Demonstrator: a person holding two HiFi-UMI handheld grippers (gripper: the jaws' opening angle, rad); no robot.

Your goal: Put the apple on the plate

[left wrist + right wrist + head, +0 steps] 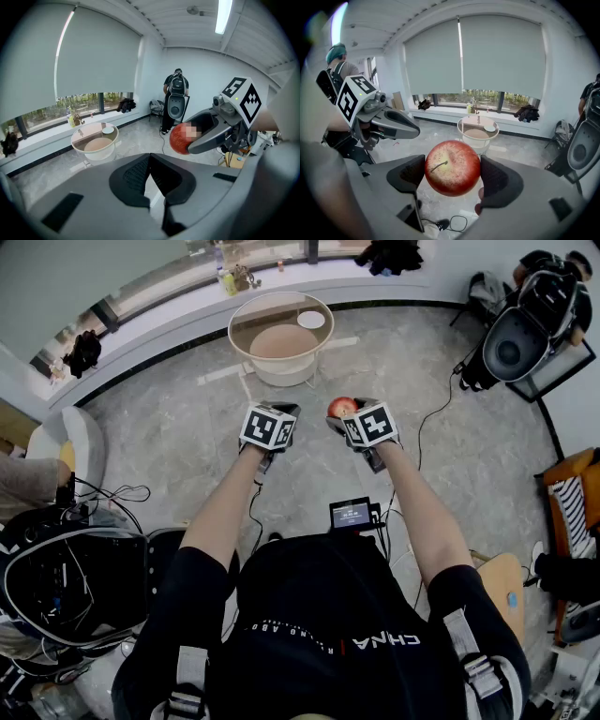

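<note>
Squeezing the red apple [452,168] between its jaws, the right gripper [452,172] hung well short of the round table [239,334] with the white plate [311,320]. The left gripper [150,161] was pinched shut and empty.

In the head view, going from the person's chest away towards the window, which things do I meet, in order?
small screen → apple → round glass table → white plate on the table's far part → yellow bottle on the windowsill
</note>
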